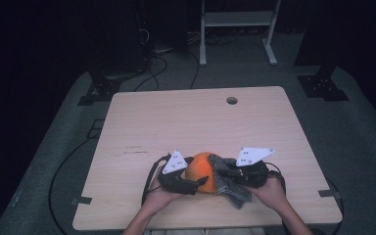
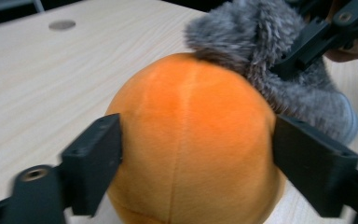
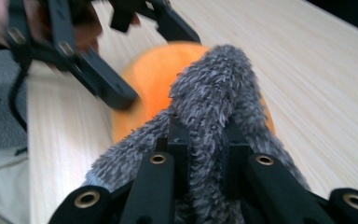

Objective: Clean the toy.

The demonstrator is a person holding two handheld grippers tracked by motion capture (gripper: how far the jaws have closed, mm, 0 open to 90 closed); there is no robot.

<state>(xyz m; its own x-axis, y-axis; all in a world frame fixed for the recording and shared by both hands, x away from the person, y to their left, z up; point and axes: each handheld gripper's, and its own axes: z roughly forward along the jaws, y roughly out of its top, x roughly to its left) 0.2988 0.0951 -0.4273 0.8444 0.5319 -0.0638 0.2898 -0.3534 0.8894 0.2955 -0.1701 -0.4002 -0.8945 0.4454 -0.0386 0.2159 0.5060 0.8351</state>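
My left gripper [image 2: 193, 163] jaws stand apart around the round orange plush ball [image 2: 191, 144]; my right gripper [image 3: 205, 140] jaws clamp the fuzzy grey cloth [image 3: 214, 93].

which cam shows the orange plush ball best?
Left gripper view: the orange plush ball sits large and sharp between its jaws. High view shows it small, partly under grey fuzzy fabric. Right gripper view: mostly hidden behind that fabric.
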